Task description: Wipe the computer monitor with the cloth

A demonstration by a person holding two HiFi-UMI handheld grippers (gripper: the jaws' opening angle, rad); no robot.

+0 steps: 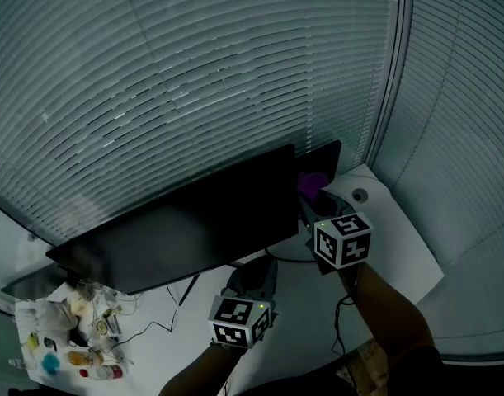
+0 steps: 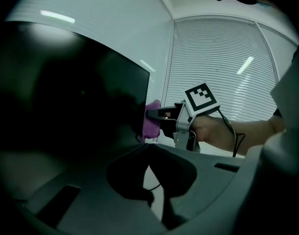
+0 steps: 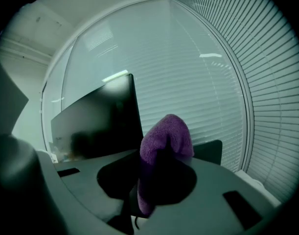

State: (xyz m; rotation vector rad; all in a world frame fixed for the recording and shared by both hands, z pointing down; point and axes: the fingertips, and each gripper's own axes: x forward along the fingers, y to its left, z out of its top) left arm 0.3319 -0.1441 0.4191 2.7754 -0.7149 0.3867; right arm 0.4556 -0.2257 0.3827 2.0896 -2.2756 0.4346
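Observation:
The black computer monitor (image 1: pixel 186 225) stands across the white desk, its screen dark. A purple cloth (image 1: pixel 312 182) sits by the screen's right edge, and my right gripper (image 1: pixel 310 198) is shut on it. In the right gripper view the cloth (image 3: pixel 166 136) bulges up between the jaws of that gripper (image 3: pixel 164 156), with the monitor (image 3: pixel 98 124) to the left. My left gripper (image 1: pixel 253 275) is low under the monitor's bottom edge, shut and empty. The left gripper view shows its own jaws (image 2: pixel 149 149) closed, with the cloth (image 2: pixel 150 119) against the monitor (image 2: pixel 76 102) edge.
A second dark screen (image 1: pixel 322 153) stands behind at the right. Bottles and wrappers (image 1: pixel 74 337) crowd the desk's left end, and a thin cable (image 1: pixel 165 325) trails across it. A small round object (image 1: pixel 360 195) lies at the far right. Window blinds (image 1: pixel 194 64) close off the back.

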